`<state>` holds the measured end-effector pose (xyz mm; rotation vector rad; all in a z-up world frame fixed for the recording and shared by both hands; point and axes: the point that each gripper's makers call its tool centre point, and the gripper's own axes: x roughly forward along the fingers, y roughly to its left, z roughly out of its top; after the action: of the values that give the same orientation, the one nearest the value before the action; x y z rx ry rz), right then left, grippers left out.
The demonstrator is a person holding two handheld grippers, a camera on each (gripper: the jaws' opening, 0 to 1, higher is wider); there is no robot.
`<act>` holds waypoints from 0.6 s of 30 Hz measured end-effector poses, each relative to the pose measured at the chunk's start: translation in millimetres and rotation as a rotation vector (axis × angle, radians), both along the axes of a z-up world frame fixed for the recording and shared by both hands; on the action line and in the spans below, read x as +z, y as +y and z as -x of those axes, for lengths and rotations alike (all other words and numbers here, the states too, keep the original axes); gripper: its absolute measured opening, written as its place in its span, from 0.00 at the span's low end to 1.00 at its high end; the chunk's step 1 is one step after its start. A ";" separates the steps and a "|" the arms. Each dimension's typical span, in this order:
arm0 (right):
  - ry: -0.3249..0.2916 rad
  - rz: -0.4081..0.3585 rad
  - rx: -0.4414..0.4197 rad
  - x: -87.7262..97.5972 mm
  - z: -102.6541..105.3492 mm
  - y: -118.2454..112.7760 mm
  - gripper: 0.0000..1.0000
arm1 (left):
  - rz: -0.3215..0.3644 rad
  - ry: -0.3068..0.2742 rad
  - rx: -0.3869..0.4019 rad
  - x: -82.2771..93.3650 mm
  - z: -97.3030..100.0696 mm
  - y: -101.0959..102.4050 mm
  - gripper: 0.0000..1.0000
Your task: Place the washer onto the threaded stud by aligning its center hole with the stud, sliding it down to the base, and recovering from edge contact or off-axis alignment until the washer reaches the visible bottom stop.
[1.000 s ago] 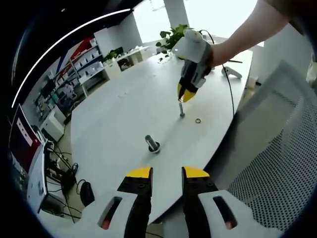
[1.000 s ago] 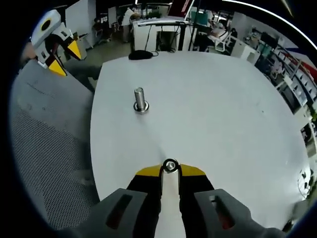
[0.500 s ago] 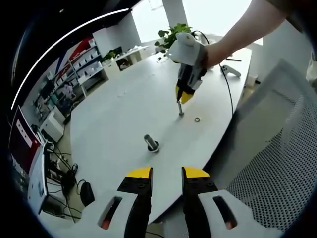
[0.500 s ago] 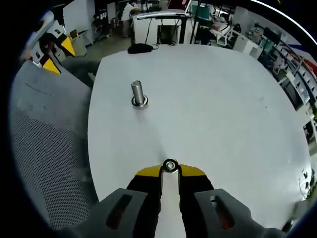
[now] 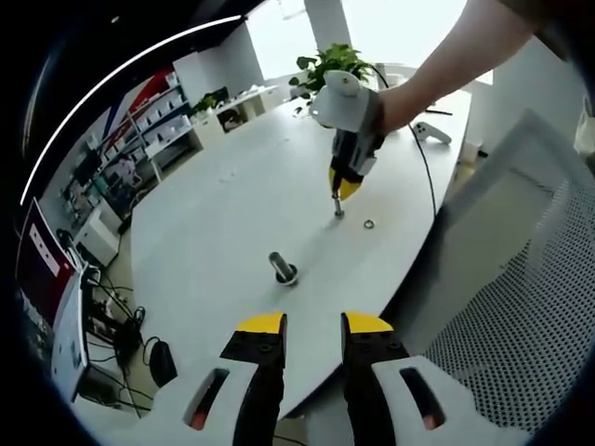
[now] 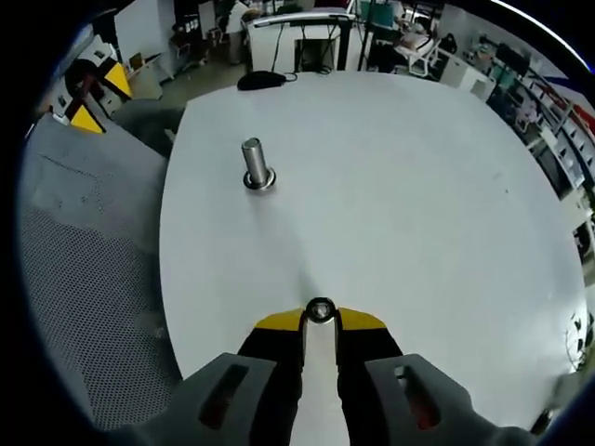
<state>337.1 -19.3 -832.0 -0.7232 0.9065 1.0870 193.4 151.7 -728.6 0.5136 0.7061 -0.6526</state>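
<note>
Left gripper [image 5: 311, 325]: two black jaws, yellow tips, pale grey housings behind, each with dark oval slot showing red-orange inside. Right gripper [image 6: 319, 321]: same build, black jaws, yellow caps at fingertips, grey bodies with dark slots behind. From left gripper view, right gripper [image 5: 340, 190] has white rounded body, person's bare forearm [image 5: 446, 56] behind it.

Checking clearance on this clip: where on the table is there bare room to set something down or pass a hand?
Most of the white table is bare, widest beyond the stud toward the far edge. It is tighter along the edge by the mesh chair, where the stud, the right gripper, shut on a washer, and a loose washer sit close together.
</note>
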 end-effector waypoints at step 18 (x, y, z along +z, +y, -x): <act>0.082 0.042 -0.079 -33.5 2.9 -16.1 0.09 | 0.006 0.005 -0.003 -0.1 0.8 -1.2 0.21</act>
<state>334.1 -35.4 -865.4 -0.6756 1.0216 1.0361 192.6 150.6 -728.7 0.5081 0.7081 -0.6585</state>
